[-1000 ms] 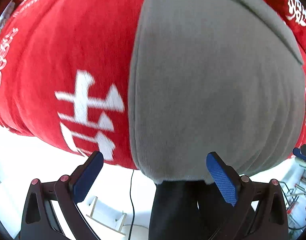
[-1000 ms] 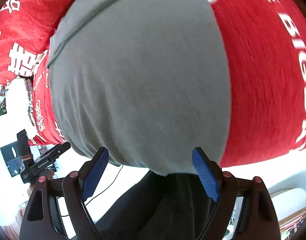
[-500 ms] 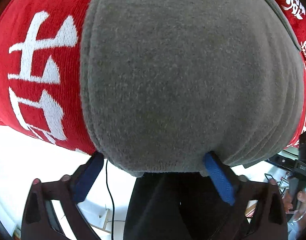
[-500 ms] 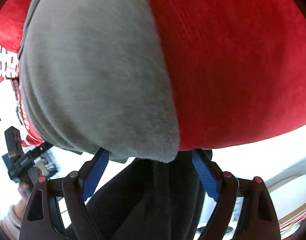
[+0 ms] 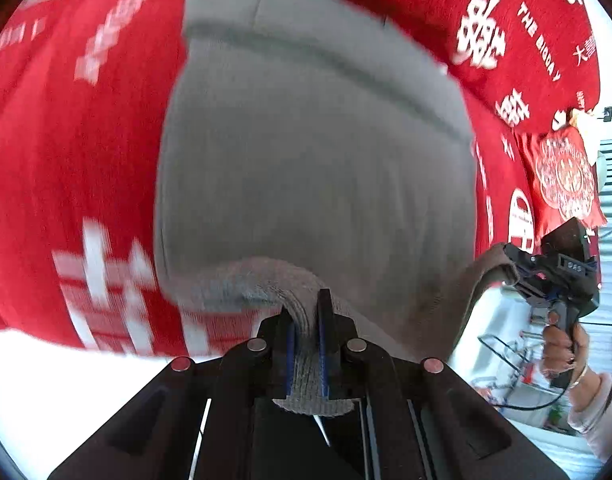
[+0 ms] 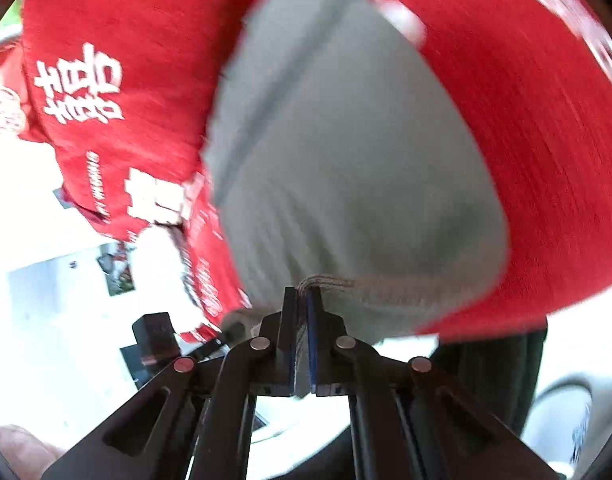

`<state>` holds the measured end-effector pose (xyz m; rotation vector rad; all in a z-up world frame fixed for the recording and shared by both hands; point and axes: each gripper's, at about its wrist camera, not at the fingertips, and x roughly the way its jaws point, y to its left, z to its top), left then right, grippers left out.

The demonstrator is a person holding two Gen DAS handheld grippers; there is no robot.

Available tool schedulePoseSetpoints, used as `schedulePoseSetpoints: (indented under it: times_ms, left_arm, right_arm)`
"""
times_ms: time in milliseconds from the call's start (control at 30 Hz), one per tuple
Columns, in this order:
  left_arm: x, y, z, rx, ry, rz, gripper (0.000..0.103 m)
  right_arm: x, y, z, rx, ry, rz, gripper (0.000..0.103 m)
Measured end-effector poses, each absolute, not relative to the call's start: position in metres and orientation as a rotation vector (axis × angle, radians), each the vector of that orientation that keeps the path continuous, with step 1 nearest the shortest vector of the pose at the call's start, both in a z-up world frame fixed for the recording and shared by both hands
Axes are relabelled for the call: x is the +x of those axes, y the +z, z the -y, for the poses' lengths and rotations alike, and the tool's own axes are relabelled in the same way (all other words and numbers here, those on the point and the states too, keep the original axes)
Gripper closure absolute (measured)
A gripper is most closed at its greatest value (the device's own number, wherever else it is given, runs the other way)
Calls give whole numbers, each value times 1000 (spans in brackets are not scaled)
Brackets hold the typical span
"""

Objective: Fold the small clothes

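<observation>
A grey knit garment lies spread on a red blanket printed with white characters. My left gripper has its jaws closing tight on the garment's near ribbed hem, and the fabric is bunched between the blue pads. In the left wrist view my right gripper pinches the other near corner of the hem and lifts it off the blanket. In the right wrist view the right gripper is closing on the grey garment, with a thin fold of hem pressed between its pads. The red blanket surrounds the garment.
A red patterned cushion sits at the blanket's far right. A person's hand holds the right gripper's handle. A wire rack stands on the pale floor beyond the blanket's edge. Dark clothing hangs below the near edge.
Both grippers went from open around the garment's near hem to shut on it. Both have risen and pulled the hem up off the blanket, and the views are motion-blurred.
</observation>
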<state>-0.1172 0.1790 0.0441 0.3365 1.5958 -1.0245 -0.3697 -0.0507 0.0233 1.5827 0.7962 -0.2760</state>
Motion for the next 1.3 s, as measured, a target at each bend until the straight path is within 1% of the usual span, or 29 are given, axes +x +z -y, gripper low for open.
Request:
schedulePoseSetpoints:
  times_ms: [100,233,267,300,333,367,400,467,500,567,600,633,667,700,833,900,1033,1067,1100,1133,1167,1200,1233,1267,1300]
  left_arm:
    - [-88,48,-136,376,-1003,-1506,93]
    - [-54,45,-83,431,-957,-1431,93]
    - [-46,43,-72,437,-929,-1435,85]
    - [-37,45,-65,437,-907,-1429,65]
    - [-29,48,-60,444,-887,-1414,49]
    - [-23,53,-55,461,-843,-1366,20]
    - [-17,54,-53,469,-822,-1336,8]
    - [-8,60,-49,466,-801,-1323,8]
    - [-4,60,-49,465,-791,-1337,8]
    - [2,58,-50,476,-779,-1367,8]
    - [4,55,-50,496,-773,-1382,8]
    - [3,51,-48,527,-768,-1394,8]
    - [-1,45,-46,555,-770,-1404,8]
    - [-6,39,-46,576,-777,-1414,8]
    - [-20,9,-38,646,-790,-1449,9]
    - [-26,-2,-32,667,-796,-1437,9]
    - [-43,-11,-26,756,-827,-1370,9]
    - [-47,-13,-25,790,-827,-1352,18]
    - [-51,-14,-24,822,-822,-1339,33]
    - [-54,-15,-23,846,-830,-1330,37]
    - [-56,-13,-24,833,-849,-1321,52]
    - [-57,-11,-23,829,-864,-1311,86]
    - [-59,-9,-22,851,-867,-1297,93]
    - [-58,-4,-21,853,-862,-1286,93]
    - [-53,3,-23,810,-875,-1300,93]
  right_arm:
    - [-333,32,94,1522,-276,-782,98]
    - [-310,30,144,1507,-330,-771,98]
    - [-307,31,153,1513,-341,-770,98]
    - [-305,27,163,1523,-354,-770,98]
    - [-302,25,173,1530,-369,-772,98]
    - [-301,24,179,1531,-379,-780,98]
    - [-297,20,186,1530,-388,-793,98]
    - [-293,15,196,1534,-403,-827,96]
    - [-289,15,198,1529,-410,-838,94]
    - [-285,18,205,1474,-462,-932,91]
    - [-290,18,208,1450,-473,-967,81]
    - [-285,23,210,1385,-491,-1027,54]
    - [-287,25,211,1342,-493,-1050,38]
    - [-279,33,209,1239,-485,-1088,24]
    - [-253,38,196,977,-449,-1219,24]
    - [-239,29,194,924,-445,-1257,24]
    - [-223,12,189,860,-471,-1316,28]
    - [-220,11,186,834,-486,-1330,29]
    - [-218,10,182,797,-507,-1354,35]
    - [-215,10,176,749,-529,-1380,39]
    - [-212,11,170,706,-537,-1395,43]
    - [-209,12,166,680,-538,-1404,56]
    - [-205,13,157,617,-541,-1432,79]
    - [-202,14,150,572,-543,-1452,95]
    - [-200,17,144,536,-550,-1465,97]
